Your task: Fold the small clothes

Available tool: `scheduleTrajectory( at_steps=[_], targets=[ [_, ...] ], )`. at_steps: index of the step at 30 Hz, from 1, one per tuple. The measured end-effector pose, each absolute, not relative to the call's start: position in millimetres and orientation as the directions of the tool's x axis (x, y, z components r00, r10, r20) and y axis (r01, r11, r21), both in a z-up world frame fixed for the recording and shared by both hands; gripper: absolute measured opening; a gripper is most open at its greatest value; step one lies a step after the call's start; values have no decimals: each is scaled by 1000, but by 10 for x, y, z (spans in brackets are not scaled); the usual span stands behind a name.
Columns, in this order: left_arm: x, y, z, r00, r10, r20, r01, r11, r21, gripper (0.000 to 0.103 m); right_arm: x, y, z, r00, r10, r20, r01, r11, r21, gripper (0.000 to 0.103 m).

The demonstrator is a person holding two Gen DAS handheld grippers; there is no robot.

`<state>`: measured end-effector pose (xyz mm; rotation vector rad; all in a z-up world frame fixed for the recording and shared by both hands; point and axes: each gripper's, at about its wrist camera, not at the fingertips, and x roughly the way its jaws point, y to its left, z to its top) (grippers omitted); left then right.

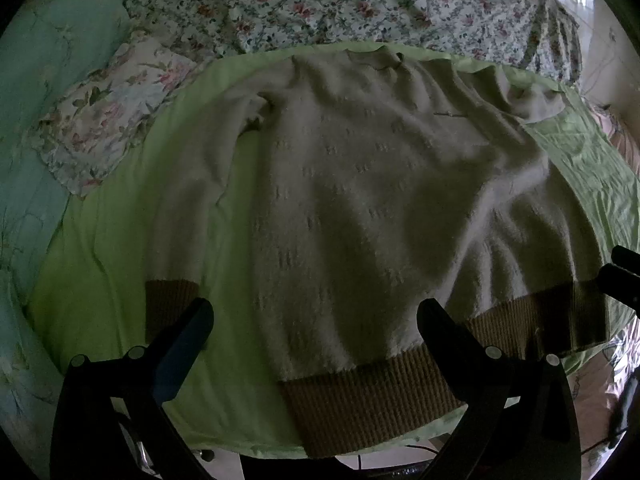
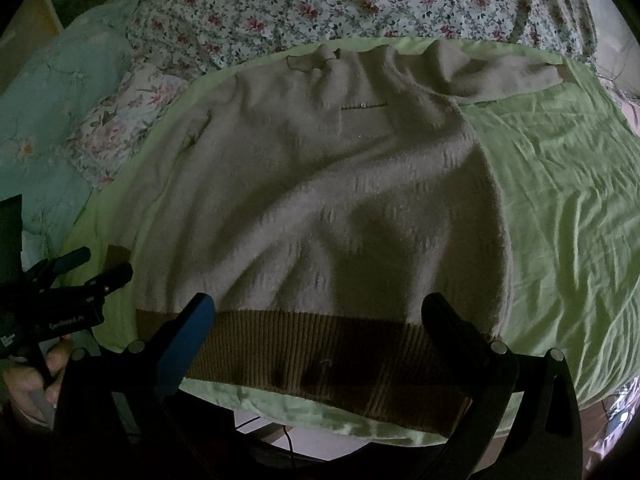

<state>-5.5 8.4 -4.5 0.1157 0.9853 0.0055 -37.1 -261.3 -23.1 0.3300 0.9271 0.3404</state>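
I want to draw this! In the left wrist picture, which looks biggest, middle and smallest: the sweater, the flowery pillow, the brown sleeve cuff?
1. sweater, biggest by far.
2. flowery pillow.
3. brown sleeve cuff, smallest, partly hidden behind a gripper finger.

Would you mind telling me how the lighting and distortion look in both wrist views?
Left wrist view: dim, a soft shadow across the sweater, fisheye bending the green sheet. Right wrist view: equally dim, darkest on the brown hem, edges vignetted black.

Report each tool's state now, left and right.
Left tool: open, holding nothing, above the cream knitted sweater with brown ribbed hem.
Right tool: open, holding nothing, above that hem.
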Motion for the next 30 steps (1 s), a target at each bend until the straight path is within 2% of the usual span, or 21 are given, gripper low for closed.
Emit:
scheduleTrajectory(
  at_steps=[30],
  targets=[
    [82,70,-98,530,17,-848,57,997,55,102,-261,-2819,-363,545,427,-722,-87,885,458,103]
  ],
)
